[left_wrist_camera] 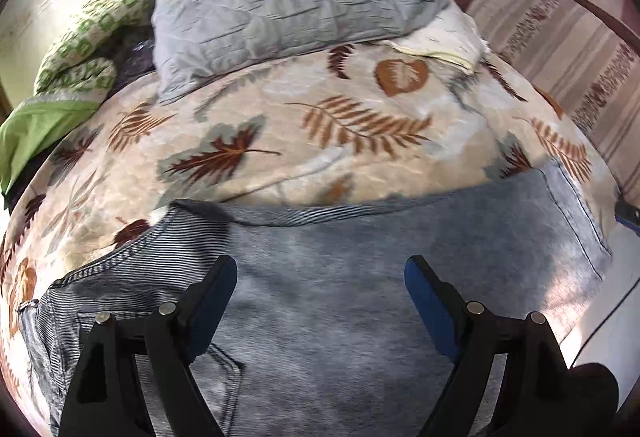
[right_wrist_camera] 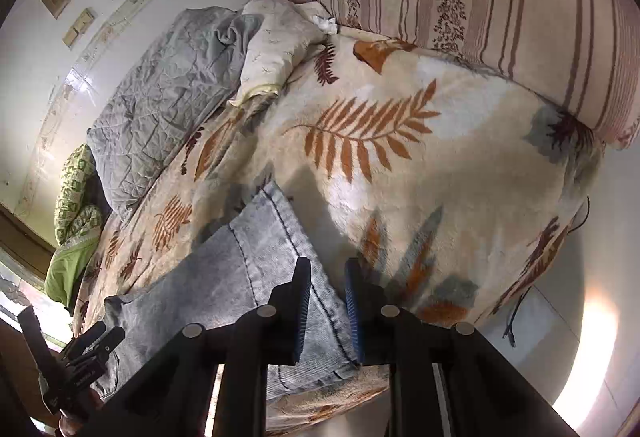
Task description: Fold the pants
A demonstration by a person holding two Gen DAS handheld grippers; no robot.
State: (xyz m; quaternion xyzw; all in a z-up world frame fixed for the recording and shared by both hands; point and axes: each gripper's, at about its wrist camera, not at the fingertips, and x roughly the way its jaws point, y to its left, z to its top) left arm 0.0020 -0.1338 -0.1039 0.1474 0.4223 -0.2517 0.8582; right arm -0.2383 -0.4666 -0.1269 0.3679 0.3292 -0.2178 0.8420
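the pants (left_wrist_camera: 340, 297) are lying flat across the leaf-print blanket (left_wrist_camera: 248, 133), filling the 6 o'clock half of the left wrist view. the left gripper (left_wrist_camera: 320, 277) is hanging over them with jaws wide, gripping nothing. the right gripper (right_wrist_camera: 328, 301) is pinching the hem end at 6 o'clock in its own view, jaws nearly together. judging by this, the fold is just beginning; next, the right gripper needs to carry the hem toward the waistband.

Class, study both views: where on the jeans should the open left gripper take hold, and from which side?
Probably at the waistband edge of the jeans, entering from the blanket side: that thick stitched rim lies exposed there, whereas beneath the left gripper the denim lies flat.
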